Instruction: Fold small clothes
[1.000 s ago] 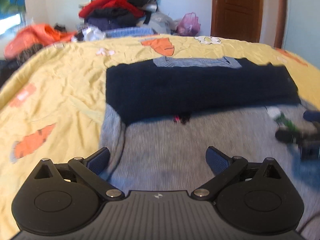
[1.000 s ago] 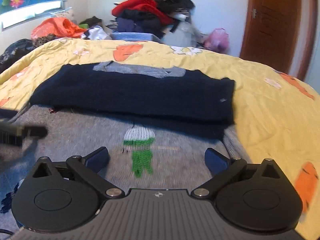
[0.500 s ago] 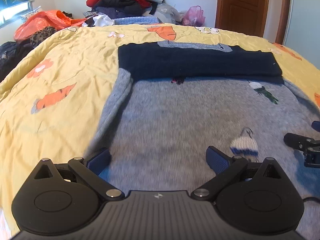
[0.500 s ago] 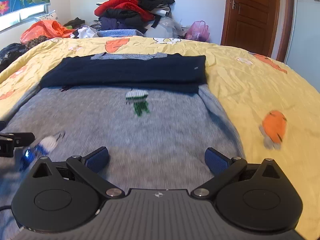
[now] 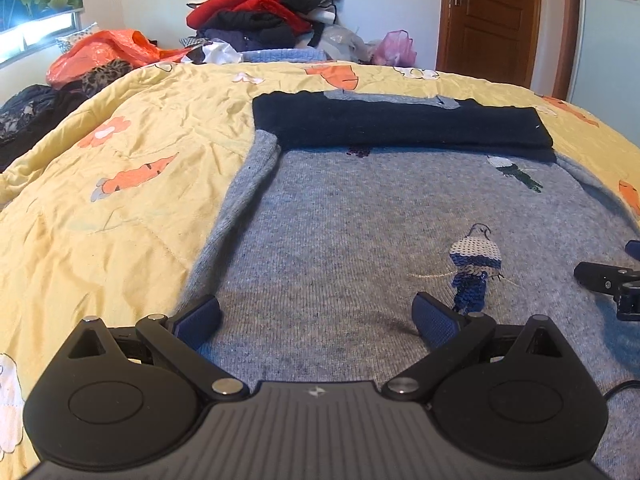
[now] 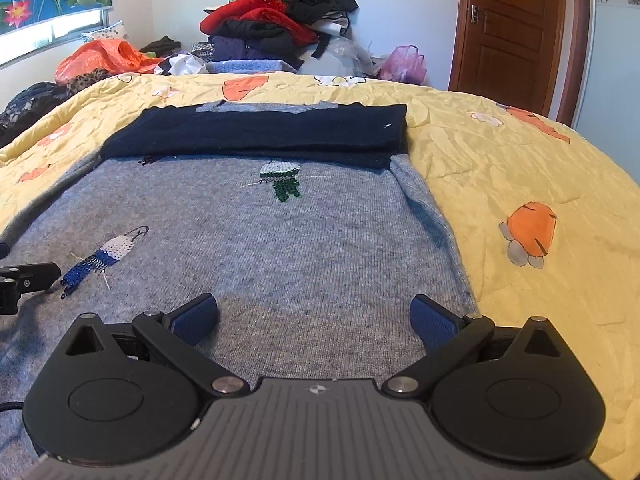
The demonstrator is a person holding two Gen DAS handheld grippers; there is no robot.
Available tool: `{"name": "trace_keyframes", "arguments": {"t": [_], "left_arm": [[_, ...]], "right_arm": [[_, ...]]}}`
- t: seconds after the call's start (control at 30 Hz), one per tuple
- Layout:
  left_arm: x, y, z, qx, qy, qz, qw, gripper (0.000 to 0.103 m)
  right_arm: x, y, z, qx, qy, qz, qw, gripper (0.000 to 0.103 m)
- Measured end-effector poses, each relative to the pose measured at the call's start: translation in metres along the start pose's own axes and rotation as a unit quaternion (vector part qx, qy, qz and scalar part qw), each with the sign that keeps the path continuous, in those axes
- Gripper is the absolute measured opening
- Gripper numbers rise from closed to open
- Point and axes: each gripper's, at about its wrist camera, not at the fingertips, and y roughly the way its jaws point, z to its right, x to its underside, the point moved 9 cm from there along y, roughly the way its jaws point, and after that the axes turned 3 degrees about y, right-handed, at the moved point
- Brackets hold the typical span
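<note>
A grey knit sweater point(image 5: 360, 232) point(image 6: 260, 240) with small sequin figures lies flat on the yellow bedspread point(image 5: 120, 200). Its navy sleeves point(image 5: 400, 124) point(image 6: 260, 130) are folded across the far part, near the collar. My left gripper point(image 5: 316, 320) hovers open over the sweater's near left part, nothing between its blue pads. Over the near right part my right gripper point(image 6: 314, 318) stands open and empty too. Each gripper's tip shows at the edge of the other's view: the right one point(image 5: 608, 280), the left one point(image 6: 24, 280).
A heap of red, black and other clothes point(image 5: 260, 12) point(image 6: 276, 16) is piled beyond the bed's far edge, with an orange plastic bag point(image 5: 104, 52) to its left. A brown wooden door point(image 6: 516, 32) stands at the back right. Bare bedspread point(image 6: 520, 184) extends on both sides.
Both grippers have pulled back toward the sweater's near hem, so more of the grey body shows. Both stayed open and empty; the sweater has not shifted.
</note>
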Motion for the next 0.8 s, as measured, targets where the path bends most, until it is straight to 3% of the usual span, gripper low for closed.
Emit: {"name": "trace_keyframes", "arguments": {"t": [0.8], "left_arm": [[0.0015, -0.0012, -0.0012, 0.000, -0.004, 0.001, 1.0000, 0.103]], "right_arm": [[0.0005, -0.0004, 0.0008, 0.000, 0.000, 0.000, 1.000, 0.103]]}}
